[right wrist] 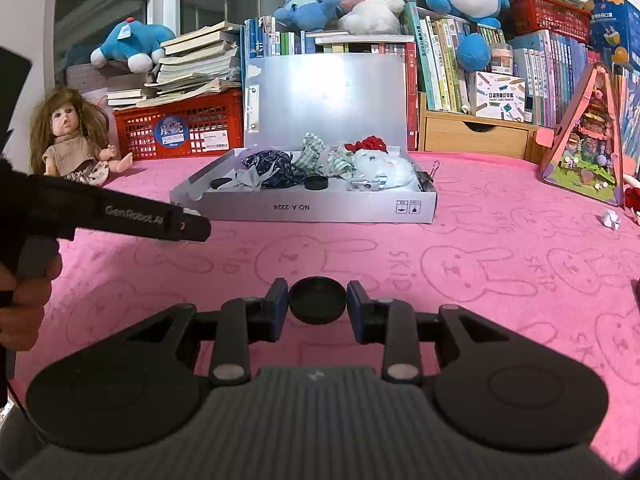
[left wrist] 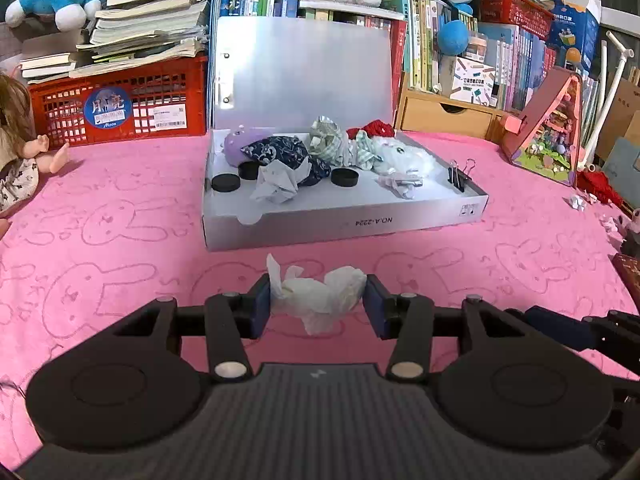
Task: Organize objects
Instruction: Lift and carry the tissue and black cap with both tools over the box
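Between right gripper pads, black cap flat.

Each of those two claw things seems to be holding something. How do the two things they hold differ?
The left gripper holds a crumpled white tissue; the right gripper holds a black round cap. The tissue is soft, ragged and shapeless, the cap rigid and neatly circular. The tissue spreads wider between the pads, so the left jaws stand further apart than the right. Both are pinched from the sides, in front of the open grey box, which already holds similar tissues and caps.
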`<action>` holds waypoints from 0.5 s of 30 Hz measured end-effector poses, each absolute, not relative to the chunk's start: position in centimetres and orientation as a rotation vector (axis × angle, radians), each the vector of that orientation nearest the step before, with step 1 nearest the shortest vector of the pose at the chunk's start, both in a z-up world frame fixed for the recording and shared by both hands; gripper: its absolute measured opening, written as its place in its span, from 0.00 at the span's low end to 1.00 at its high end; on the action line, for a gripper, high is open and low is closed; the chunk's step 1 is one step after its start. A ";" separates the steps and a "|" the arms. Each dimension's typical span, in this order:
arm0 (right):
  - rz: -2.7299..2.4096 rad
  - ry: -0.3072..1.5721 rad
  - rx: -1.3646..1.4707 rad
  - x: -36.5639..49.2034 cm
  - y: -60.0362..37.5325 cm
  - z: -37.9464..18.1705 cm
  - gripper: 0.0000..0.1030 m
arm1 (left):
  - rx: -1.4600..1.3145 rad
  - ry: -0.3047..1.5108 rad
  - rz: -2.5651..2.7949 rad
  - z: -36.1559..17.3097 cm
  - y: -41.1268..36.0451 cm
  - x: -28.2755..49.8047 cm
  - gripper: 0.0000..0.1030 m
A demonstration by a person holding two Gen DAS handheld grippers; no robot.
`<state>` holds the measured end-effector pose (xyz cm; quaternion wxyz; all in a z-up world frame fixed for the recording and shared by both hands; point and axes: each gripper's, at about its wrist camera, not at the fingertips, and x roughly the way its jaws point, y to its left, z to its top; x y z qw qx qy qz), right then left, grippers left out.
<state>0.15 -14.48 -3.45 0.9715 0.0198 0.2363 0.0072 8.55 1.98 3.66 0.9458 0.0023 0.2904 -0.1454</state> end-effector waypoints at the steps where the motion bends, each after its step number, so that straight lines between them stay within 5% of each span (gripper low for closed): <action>1: 0.011 0.478 0.043 0.3 -14.6 -3.3 0.37 | 0.004 0.590 -0.295 3.7 2.0 8.6 0.52; 15: -0.004 0.448 0.037 3.6 -16.0 -0.1 0.37 | 0.000 0.536 -0.276 5.9 2.2 10.0 0.52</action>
